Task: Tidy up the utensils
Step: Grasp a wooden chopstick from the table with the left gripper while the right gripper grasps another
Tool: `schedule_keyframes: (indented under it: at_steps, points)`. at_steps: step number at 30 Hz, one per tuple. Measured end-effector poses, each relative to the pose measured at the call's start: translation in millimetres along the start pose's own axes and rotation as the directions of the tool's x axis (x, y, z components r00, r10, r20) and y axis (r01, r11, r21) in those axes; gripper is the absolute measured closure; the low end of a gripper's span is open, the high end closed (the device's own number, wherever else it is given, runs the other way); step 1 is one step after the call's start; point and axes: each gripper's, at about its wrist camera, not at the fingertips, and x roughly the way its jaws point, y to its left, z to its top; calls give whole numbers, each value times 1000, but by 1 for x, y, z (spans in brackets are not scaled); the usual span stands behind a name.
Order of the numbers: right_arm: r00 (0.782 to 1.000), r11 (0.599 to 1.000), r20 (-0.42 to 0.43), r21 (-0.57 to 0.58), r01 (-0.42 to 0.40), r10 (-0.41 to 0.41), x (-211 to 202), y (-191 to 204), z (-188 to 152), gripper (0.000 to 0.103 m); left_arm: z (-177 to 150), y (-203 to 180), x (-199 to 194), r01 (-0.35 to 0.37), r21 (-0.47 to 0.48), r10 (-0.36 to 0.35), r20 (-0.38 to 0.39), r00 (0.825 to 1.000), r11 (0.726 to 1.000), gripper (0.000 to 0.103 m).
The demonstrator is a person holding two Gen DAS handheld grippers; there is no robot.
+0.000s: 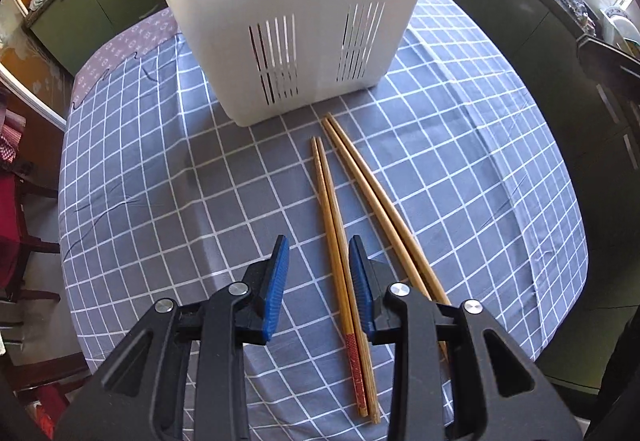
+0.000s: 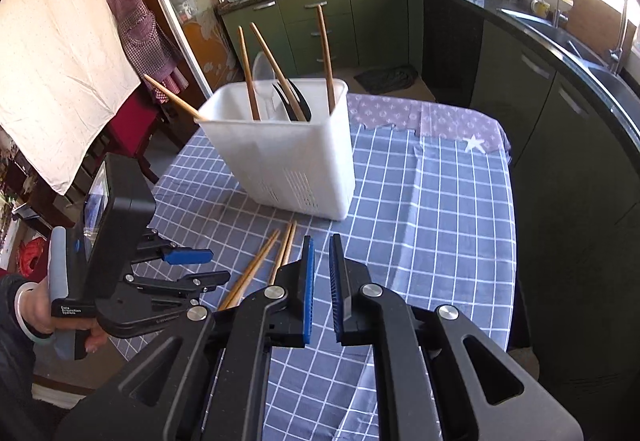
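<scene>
A white slotted utensil holder (image 1: 296, 13) stands on the checked tablecloth; in the right wrist view the holder (image 2: 280, 157) holds several wooden chopsticks (image 2: 326, 57), a clear spoon and dark utensils. Two pairs of chopsticks lie in front of it: a shorter pair with red-patterned ends (image 1: 340, 217) and a longer plain pair (image 1: 380, 205). My left gripper (image 1: 319, 253) is open just above the table, its fingers on either side of the shorter pair, not touching. It also shows in the right wrist view (image 2: 192, 267). My right gripper (image 2: 321, 253) is open a small gap, empty, held above the table.
The table (image 2: 448, 225) carries a blue checked cloth over a mauve one. Green kitchen cabinets (image 2: 360, 21) and a counter with a sink (image 2: 580, 45) run along the back and right. A red chair (image 2: 128, 129) stands at the left.
</scene>
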Motion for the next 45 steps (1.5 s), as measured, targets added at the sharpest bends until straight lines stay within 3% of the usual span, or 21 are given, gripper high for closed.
schedule_keyframes:
  at_steps: [4, 6, 14, 24, 26, 31, 36, 45]
  points:
    - [999, 1000, -32, 20, -14, 15, 13, -11, -12, 94, -1, -3, 15, -27, 4, 27, -40, 999, 1000, 73]
    - [999, 1000, -39, 19, -18, 19, 17, -12, -15, 83, -2, -4, 20, -32, 6, 32, -55, 998, 999, 73]
    - [997, 1000, -76, 8, -26, 26, 32, -11, -23, 83, -2, -15, 30, -59, 33, 61, -78, 995, 998, 84]
    - [994, 1000, -105, 8, -25, 25, 42, -8, -29, 83, 0, -26, 42, -41, 37, 44, -112, 993, 999, 84]
    - [994, 1000, -110, 7, -23, 24, 44, -8, -28, 83, 2, -27, 42, -34, 35, 38, -120, 992, 999, 94]
    - [992, 1000, -122, 3, -22, 22, 49, -6, -27, 83, 5, -17, 44, -26, 27, 29, -123, 992, 999, 96]
    - [987, 1000, -162, -20, -22, 19, 59, 1, -30, 83, 8, 4, 24, -5, 1, 6, -78, 997, 1000, 96]
    - [971, 998, -236, -54, -46, 32, 84, 22, -32, 83, 1, 18, -47, -6, -4, 6, 110, 994, 1000, 96]
